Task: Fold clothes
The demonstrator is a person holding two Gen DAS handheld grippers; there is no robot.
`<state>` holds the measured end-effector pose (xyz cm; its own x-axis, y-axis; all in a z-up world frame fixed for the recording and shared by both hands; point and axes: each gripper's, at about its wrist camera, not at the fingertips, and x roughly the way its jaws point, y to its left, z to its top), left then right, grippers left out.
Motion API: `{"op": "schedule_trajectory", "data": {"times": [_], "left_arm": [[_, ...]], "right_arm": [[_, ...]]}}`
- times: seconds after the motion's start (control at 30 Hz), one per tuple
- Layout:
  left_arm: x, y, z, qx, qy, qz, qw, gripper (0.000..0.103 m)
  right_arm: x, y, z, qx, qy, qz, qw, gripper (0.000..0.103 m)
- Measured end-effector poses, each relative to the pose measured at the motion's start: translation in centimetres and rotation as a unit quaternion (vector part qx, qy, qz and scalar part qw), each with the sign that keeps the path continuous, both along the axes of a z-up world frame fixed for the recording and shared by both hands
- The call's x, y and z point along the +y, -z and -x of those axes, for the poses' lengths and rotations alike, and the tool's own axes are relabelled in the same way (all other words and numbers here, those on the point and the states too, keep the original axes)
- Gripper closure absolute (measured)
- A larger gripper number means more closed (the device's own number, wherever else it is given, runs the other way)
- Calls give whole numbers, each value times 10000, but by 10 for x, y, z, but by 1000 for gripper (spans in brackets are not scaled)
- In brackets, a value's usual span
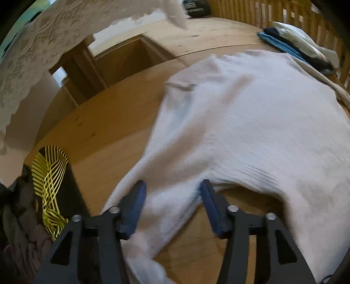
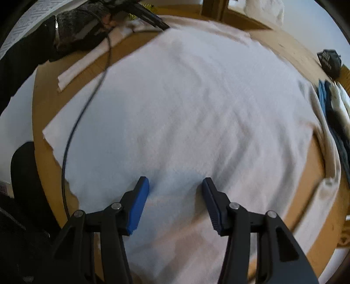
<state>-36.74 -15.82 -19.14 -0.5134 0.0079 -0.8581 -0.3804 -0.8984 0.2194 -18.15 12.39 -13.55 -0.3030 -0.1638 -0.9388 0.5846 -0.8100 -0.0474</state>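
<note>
A white knit garment (image 1: 251, 122) lies spread over a round wooden table (image 1: 105, 122). In the left wrist view my left gripper (image 1: 172, 185) is open, its blue pads on either side of a sleeve that runs down toward the camera. In the right wrist view the same white garment (image 2: 186, 104) covers most of the table (image 2: 43, 157). My right gripper (image 2: 175, 182) is open just above the flat cloth near its near edge, holding nothing. The left gripper (image 2: 153, 19) shows at the top of that view, over the far sleeve.
Folded blue, dark and white clothes (image 1: 299, 43) are stacked at the table's far edge by a wooden railing (image 1: 284, 13). A yellow-striped dark cloth (image 1: 50, 187) lies at the left. A black cable (image 2: 83, 113) crosses the garment. A dark pouch (image 2: 329, 61) sits at the right.
</note>
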Motion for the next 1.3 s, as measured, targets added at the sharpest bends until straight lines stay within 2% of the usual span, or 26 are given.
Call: {"op": "schedule_trajectory", "data": {"times": [0.13,0.27,0.37,0.47,0.6,0.7,0.77,0.83,0.9,0.93,0.97,1.0,1.03,1.07,1.17,1.23,1.3], "left_arm": [[-17,-18,-16,123,-158,160,9997,62],[-42,-44,-72,203,-236,-267,9992,59],[-56,-44,-120,-95,-362,-847,9957,56],[-50,-31,-156,-383,-387,-879,9946,55],[-37,-22,-178,-368,-385,-436,9976,55],[-32,-14,-182,-539,-312,-496,9968,54],[-26,-5,-183,-646,-258,-393,9968,54],[-19,-1,-186,-588,-196,-265,9977,53],[-19,-3,-191,-528,-169,-254,9981,54],[-20,-3,-195,-491,-154,-299,9982,61],[-20,-2,-198,-442,-98,-330,9984,75],[-19,-2,-202,-380,-38,-307,9988,82],[-16,-2,-207,-270,35,-96,9996,91],[-14,-3,-212,-169,111,103,9997,92],[-16,-16,-229,32,253,620,9978,93],[-20,-28,-235,241,225,1173,9925,93],[-29,-37,-251,213,262,1334,9905,88]], "right_arm": [[0,-11,8,-300,-45,-215,9993,53],[-12,-41,60,-128,136,174,9997,52],[-20,-63,100,1,271,466,9985,49],[-29,-86,139,130,407,757,9962,48],[-44,-66,158,-62,515,922,9944,48],[-46,-41,166,-440,593,1196,9901,48],[-55,-28,167,-611,566,1290,9881,48],[-67,-21,157,-612,412,1233,9896,48],[-76,-19,146,-451,228,976,9939,48],[-81,-18,141,-364,136,835,9957,48],[-83,-17,137,-318,80,749,9967,48],[-85,-15,134,-293,42,692,9972,48],[-86,-12,133,-291,51,633,9976,48],[-85,-9,131,-303,85,573,9979,48],[-87,-6,125,-150,-2,389,9991,48],[-89,-3,120,-32,-75,266,9996,48],[-90,-3,120,-52,-98,215,9997,48]]}}
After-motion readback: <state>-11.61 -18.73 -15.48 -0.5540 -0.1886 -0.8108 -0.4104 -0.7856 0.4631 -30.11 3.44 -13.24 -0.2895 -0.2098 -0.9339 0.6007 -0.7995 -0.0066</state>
